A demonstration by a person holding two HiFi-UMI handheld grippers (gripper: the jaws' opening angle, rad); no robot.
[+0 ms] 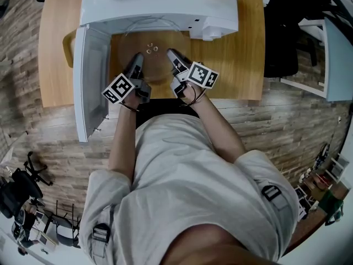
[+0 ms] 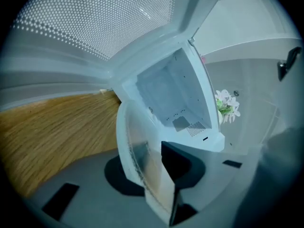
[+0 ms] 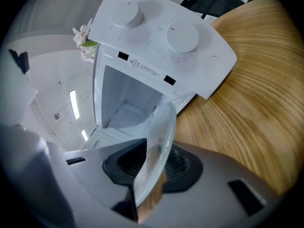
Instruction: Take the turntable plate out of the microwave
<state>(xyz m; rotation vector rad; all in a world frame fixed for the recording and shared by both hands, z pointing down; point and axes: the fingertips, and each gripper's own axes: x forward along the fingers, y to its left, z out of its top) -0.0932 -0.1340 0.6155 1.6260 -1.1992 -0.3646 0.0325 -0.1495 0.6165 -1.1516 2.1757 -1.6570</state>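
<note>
plate: round clear glass turntable plate (image 1: 150, 59), held in front of the open white microwave (image 1: 160, 7), above the wooden table (image 1: 55, 54)
left gripper (image 1: 135, 65): you've clamped it on the plate's left rim
right gripper (image 1: 174, 57): clamped on the right rim

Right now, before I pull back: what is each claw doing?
Left claw: closed on the turntable plate, gripping its rim.
Right claw: closed on the same plate, gripping the opposite rim.
</note>
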